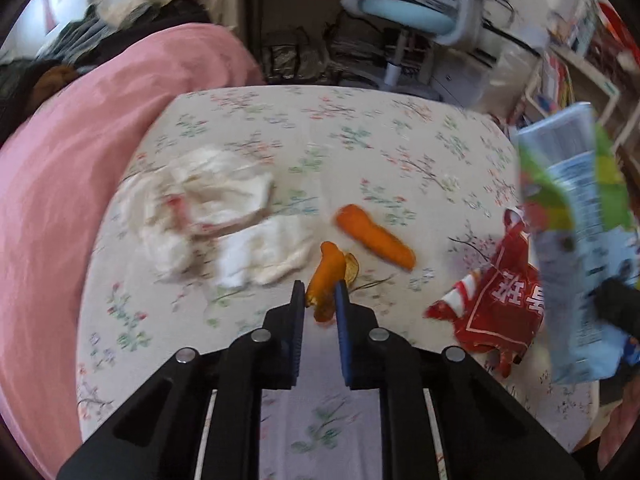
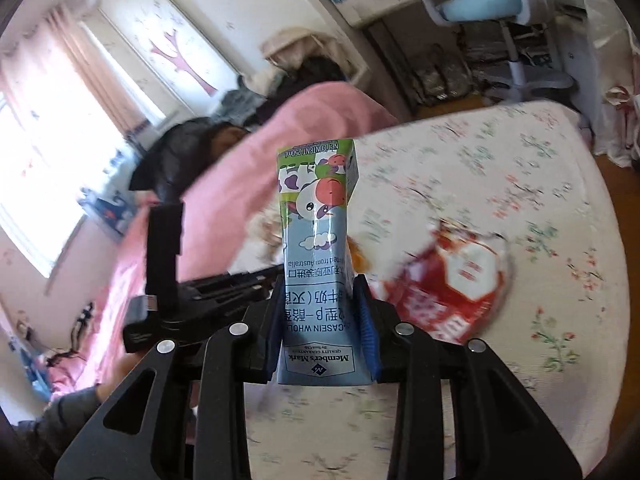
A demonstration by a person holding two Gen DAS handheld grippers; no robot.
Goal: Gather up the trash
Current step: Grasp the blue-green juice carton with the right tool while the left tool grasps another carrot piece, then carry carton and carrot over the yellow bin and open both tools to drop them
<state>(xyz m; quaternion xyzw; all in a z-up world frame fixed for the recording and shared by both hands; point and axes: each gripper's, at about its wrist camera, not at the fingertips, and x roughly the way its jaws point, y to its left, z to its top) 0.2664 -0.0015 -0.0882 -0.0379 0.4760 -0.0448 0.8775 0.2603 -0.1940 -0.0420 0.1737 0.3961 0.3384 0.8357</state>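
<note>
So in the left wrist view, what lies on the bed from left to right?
Pink blanket → crumpled white tissues → orange peel strip held in the left hand-held gripper → second orange peel piece → red snack wrapper → milk carton, held up at the right edge.

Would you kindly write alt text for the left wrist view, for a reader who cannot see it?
The left gripper pinches a piece of orange peel above a floral bedsheet. Another orange peel piece, crumpled white tissues and a red snack wrapper lie on the sheet. At right, a milk carton is held up.
</note>
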